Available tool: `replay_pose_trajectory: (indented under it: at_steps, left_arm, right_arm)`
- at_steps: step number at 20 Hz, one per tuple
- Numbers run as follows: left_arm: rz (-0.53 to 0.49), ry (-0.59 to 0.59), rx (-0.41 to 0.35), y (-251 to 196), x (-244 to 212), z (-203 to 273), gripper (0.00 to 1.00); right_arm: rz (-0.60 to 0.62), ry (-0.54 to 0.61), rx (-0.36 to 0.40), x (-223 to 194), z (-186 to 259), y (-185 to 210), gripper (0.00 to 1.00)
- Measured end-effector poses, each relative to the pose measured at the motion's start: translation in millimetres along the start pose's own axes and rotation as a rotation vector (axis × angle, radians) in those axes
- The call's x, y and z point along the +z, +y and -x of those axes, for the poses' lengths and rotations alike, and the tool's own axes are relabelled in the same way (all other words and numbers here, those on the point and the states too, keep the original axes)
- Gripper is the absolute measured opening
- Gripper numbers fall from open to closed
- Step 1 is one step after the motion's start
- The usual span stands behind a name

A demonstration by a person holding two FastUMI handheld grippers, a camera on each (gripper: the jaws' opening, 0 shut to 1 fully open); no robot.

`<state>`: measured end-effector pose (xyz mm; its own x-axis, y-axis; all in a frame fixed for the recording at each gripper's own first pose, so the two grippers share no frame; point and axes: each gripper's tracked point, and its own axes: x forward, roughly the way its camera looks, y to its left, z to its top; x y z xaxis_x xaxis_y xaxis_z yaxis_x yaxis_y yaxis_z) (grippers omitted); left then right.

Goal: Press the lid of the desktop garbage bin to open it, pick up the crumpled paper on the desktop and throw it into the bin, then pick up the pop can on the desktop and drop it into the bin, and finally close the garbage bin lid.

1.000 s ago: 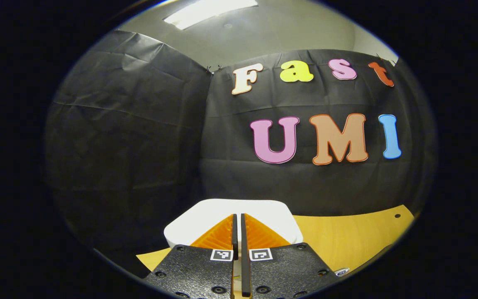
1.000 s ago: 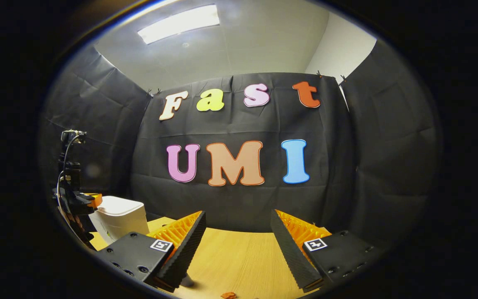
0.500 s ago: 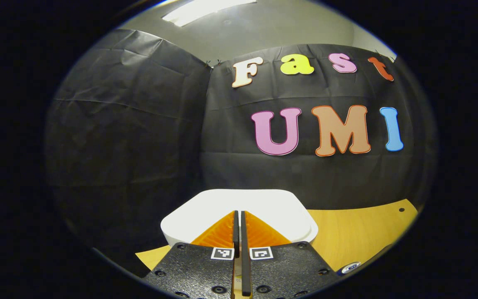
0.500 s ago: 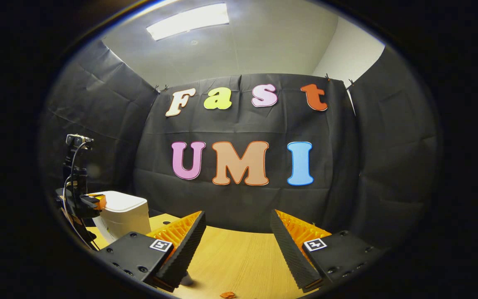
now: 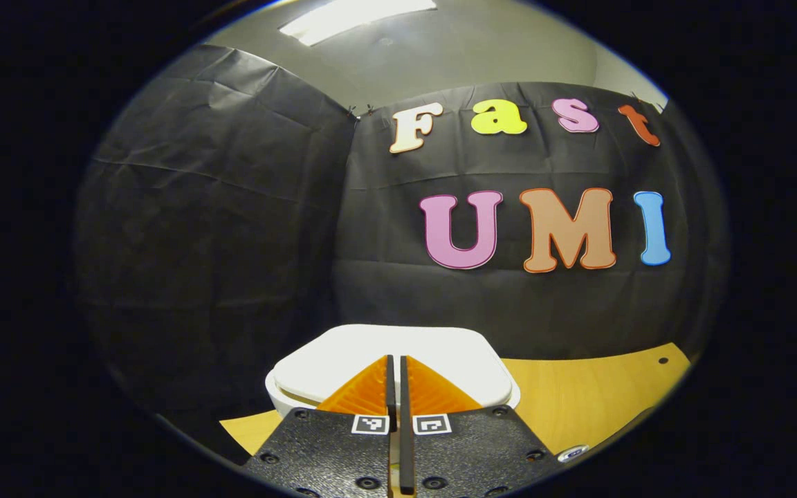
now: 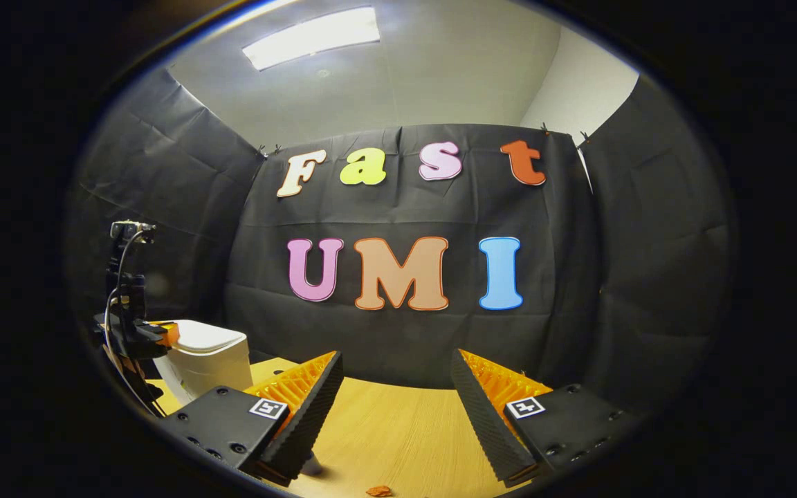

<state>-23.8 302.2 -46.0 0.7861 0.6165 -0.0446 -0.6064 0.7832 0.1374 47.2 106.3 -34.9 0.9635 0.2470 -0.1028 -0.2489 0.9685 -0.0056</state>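
Left tool is clenched with nothing between its fingers, tips over the near edge of the white bin lid: closed fingers make one blunt pusher for the press-to-open latch. A dark gap shows under the lid's left edge, so it looks popped or about to pop. The garbage bin sits at the table's left rear. Right tool is released, jaws wide, low over the table, likely staged for the crumpled paper; a small orange scrap lies just below it

Left gripper view sits close over the bin; right gripper view, farther right, shares it
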Motion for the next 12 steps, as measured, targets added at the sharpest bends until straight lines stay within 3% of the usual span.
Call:
replay_pose_trajectory:
  at_steps: [5, 7, 9, 12]
  left_arm:
    - [-0.032, -0.112, -0.075, -32, 53, 14, 0.02]
    - [-0.018, -0.13, -0.139, -55, 67, 24, 0.1]
    - [0.023, -0.135, -0.205, -80, 74, 37, 0.23]
    - [0.039, -0.13, -0.295, -113, 67, 60, 0.55]
  right_arm:
    - [-0.02, -0.011, -0.012, 2, 2, -13, 0.98]
    - [-0.031, -0.014, -0.015, 3, 1, -17, 0.98]
    - [-0.041, -0.012, -0.013, 1, -1, -20, 0.98]
    - [-0.053, 0.033, 0.0, -15, -4, -21, 0.98]
